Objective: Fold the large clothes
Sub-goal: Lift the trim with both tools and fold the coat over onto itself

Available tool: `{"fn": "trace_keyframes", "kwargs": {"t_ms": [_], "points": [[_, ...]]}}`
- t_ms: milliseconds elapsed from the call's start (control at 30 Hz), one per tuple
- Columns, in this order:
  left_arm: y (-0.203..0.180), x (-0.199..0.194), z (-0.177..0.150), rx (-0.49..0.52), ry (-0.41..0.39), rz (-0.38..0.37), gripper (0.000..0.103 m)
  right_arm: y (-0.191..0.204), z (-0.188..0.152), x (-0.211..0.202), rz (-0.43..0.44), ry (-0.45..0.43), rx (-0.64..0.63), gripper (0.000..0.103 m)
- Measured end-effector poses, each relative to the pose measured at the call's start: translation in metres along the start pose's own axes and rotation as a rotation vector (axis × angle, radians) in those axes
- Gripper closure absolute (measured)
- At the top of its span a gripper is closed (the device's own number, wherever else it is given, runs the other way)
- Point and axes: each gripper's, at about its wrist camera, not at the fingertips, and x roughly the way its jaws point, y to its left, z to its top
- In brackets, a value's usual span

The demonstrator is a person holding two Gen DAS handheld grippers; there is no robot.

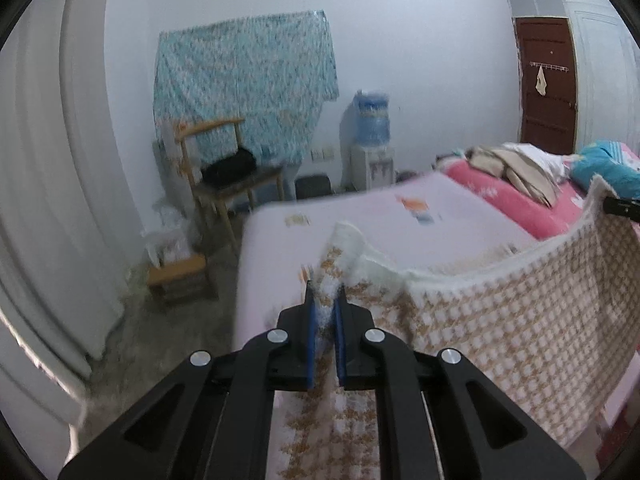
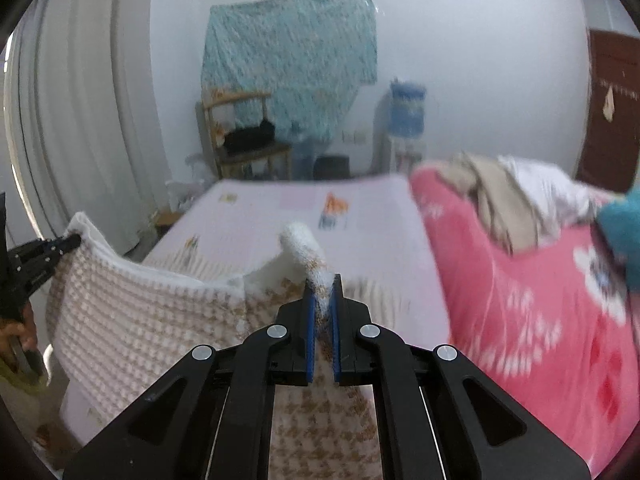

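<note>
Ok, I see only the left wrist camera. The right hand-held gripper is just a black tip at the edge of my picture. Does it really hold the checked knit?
Observer: Yes. In the right wrist view the right hand-held gripper is shut on the checked knit. The knit's fluffy white edge is pinched between the blue pads.
Operator: And what is behind my own left hand-held gripper? I cannot see that.
Observer: From the right side, the left hand-held gripper sits on the knit's upper corner. A hand grips its handle low at the picture's left edge.
</note>
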Motion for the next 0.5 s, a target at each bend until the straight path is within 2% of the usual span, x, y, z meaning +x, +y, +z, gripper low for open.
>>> {"fn": "trace_keyframes", "kwargs": {"t_ms": [100,200,233,333,400,467,500], "points": [[0.01,0.042,0.028,-0.02,0.014,-0.016,0.095,-0.016,0.029,0.036,0.016,0.0,0.019,0.098],[0.012,0.1,0.043,-0.021,0.097,-0.035,0.095,-0.033,0.046,0.093,0.033,0.065,0.05,0.098],[0.011,0.124,0.044,-0.022,0.146,-0.047,0.095,-0.038,0.047,0.114,0.035,0.097,0.061,0.098],[0.013,0.187,0.029,-0.047,0.301,-0.073,0.095,-0.052,0.033,0.175,0.055,0.231,0.101,0.098],[0.02,0.223,0.011,-0.098,0.42,-0.106,0.094,-0.063,0.015,0.208,0.076,0.324,0.14,0.098],[0.027,0.239,-0.003,-0.159,0.485,-0.14,0.088,-0.073,0.0,0.229,0.111,0.397,0.204,0.094],[0.033,0.244,-0.009,-0.202,0.506,-0.157,0.085,-0.083,-0.008,0.237,0.13,0.428,0.255,0.089]]}}
